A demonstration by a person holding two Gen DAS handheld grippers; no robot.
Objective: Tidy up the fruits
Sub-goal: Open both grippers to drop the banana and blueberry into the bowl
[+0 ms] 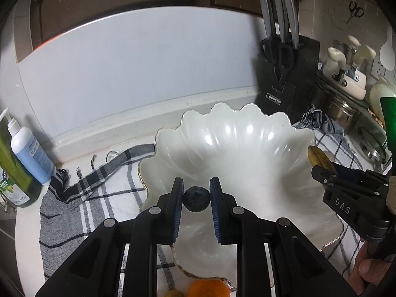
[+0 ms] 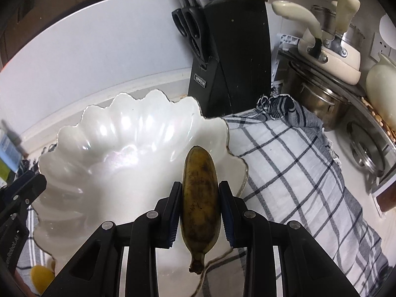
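A white scalloped bowl (image 1: 247, 133) (image 2: 128, 133) with a gold rim rests on a checked cloth. My left gripper (image 1: 196, 199) is shut on a dark blueberry (image 1: 196, 199) and hangs over the bowl's near side. My right gripper (image 2: 200, 208) is shut on a small brown-spotted banana (image 2: 201, 198), stem end toward the camera, above the bowl's right rim. The left wrist view shows the right gripper (image 1: 319, 170) at the far right with the banana's tip (image 1: 315, 157) sticking out. An orange fruit (image 1: 209, 288) lies below the bowl.
A black knife block (image 1: 289, 79) (image 2: 230, 54) stands behind the bowl. Steel pots and lids (image 2: 321, 99) crowd the right. Bottles (image 1: 27, 153) stand at the left. A yellow fruit (image 2: 40, 279) lies at the lower left. A hand (image 1: 371, 272) shows at the right edge.
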